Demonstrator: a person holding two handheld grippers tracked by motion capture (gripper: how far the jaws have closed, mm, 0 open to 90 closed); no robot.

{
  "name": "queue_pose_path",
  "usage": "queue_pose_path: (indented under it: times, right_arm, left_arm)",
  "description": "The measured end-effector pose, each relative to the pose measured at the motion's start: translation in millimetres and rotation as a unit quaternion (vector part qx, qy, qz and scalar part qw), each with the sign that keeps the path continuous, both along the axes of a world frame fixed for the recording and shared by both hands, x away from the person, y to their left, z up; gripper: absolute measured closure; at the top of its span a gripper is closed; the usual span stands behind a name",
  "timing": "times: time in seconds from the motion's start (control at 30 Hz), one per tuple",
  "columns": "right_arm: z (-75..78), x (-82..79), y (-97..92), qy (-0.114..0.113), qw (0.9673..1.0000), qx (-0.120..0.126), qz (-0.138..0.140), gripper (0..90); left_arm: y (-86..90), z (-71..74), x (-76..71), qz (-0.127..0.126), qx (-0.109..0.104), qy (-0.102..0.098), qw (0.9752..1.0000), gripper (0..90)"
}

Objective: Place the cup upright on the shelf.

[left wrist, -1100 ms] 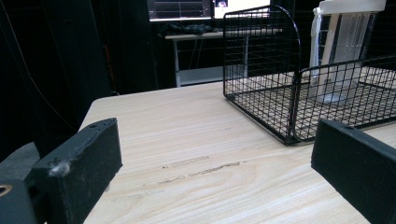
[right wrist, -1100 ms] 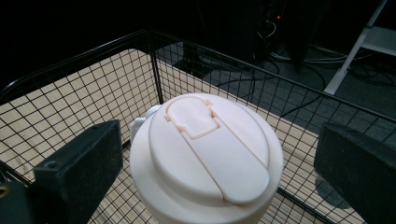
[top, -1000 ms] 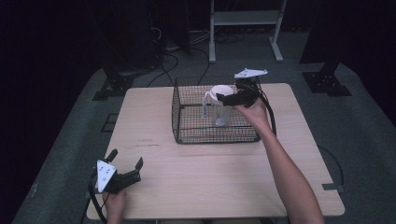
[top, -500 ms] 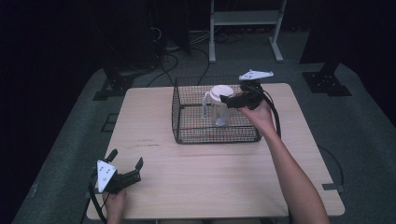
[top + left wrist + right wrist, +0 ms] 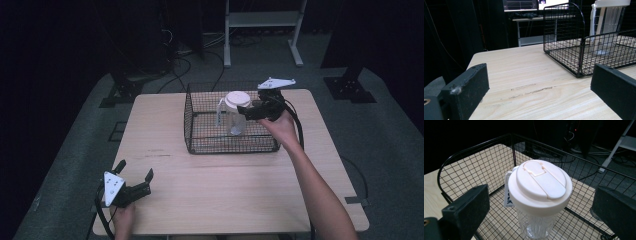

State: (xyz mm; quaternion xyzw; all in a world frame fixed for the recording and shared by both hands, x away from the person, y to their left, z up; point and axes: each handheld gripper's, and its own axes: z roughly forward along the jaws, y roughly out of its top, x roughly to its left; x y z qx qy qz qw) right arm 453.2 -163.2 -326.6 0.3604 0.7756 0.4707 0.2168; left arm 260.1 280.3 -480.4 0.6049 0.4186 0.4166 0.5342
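Bottle (image 5: pixel 539 195) upright in wire basket (image 5: pixel 200 145), right tongs (image 5: pixel 248 112) open beside it.
Its long axis is vertical; the lid sits between the spread jaws, untouched. Left tongs (image 5: pixel 135 182), also open, rest far away on the worktop (image 5: pixel 225 190).

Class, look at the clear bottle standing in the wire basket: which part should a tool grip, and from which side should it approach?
Probably the bottle just under its wide white lid, coming from above. It stands upright, and the basket walls block a low sideways approach. The overhanging lid should stop slipping. The right tool is open, its jaws either side of it.
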Motion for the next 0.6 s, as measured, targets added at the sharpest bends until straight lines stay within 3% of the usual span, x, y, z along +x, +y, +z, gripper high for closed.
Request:
queue_pose_path:
  times: [0.37, 0.6]
  right_arm:
    - [8.0, -11.6, -1.4, -0.002, 1.0, -0.005, 0.006, 0.7]
    - [3.9, -18.8, -6.5, 0.0, 1.0, -0.001, 0.008, 0.7]
  left_arm:
    - [-0.1, 0.0, 0.0, 0.0, 0.0, 0.0, 1.0, 0.9]
    - [-0.4, 0.0, -0.1, 0.0, 0.003, 0.0, 1.0, 0.9]
